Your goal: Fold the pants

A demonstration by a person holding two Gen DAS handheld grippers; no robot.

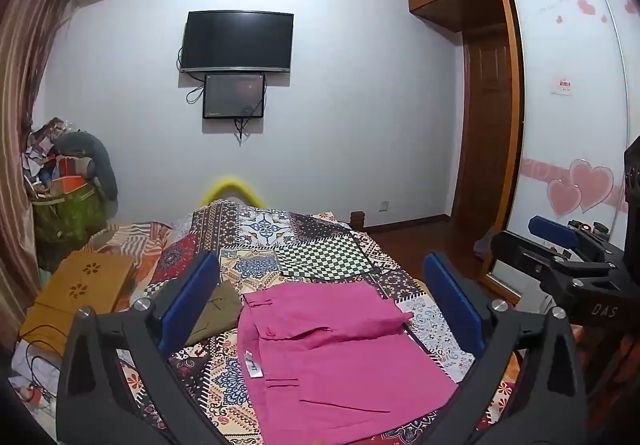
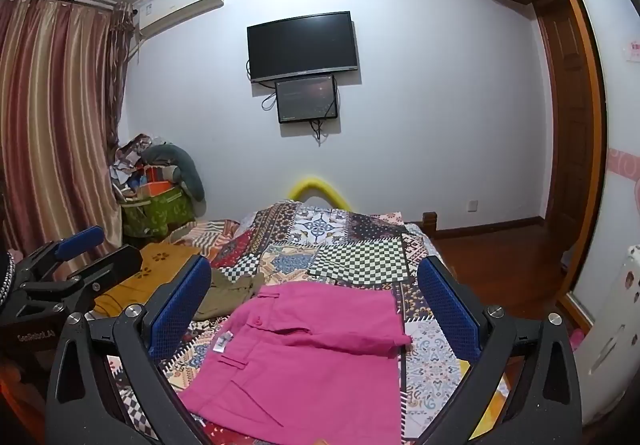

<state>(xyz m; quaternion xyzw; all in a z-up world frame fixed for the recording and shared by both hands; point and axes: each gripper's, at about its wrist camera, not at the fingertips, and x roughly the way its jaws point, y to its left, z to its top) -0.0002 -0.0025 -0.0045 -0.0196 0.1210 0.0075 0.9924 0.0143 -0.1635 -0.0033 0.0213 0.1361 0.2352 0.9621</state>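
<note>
Grippers first: I had the left gripper (image 1: 320, 293) with its jaws spread as wide as they go and nothing between them, and the right gripper (image 2: 314, 297) likewise wide apart and empty; both hung just above the bed, tipped slightly down, side by side. Directly beneath and ahead of both lay the pink pants (image 1: 332, 357), spread on the patterned bedspread (image 1: 316, 253), already doubled over at least once: an upper layer lay across the far part, with the waistband, a button tab and a white label (image 2: 224, 343) showing near the left edge. Neither pad touched the cloth. I judged the fold to be partly made, with the hands between grasps. My reading of the next move: bring a pad pair down onto one edge of the pink stack, pinch through all layers and carry it over squarely, keeping the layers from sliding. Beyond the pants, an olive garment (image 1: 216, 309) lay partly behind the left finger, and a mustard-coloured flat box (image 1: 86, 281) sat farther left. Farthest off, a dark television (image 1: 238, 41) hung on the wall.
</note>
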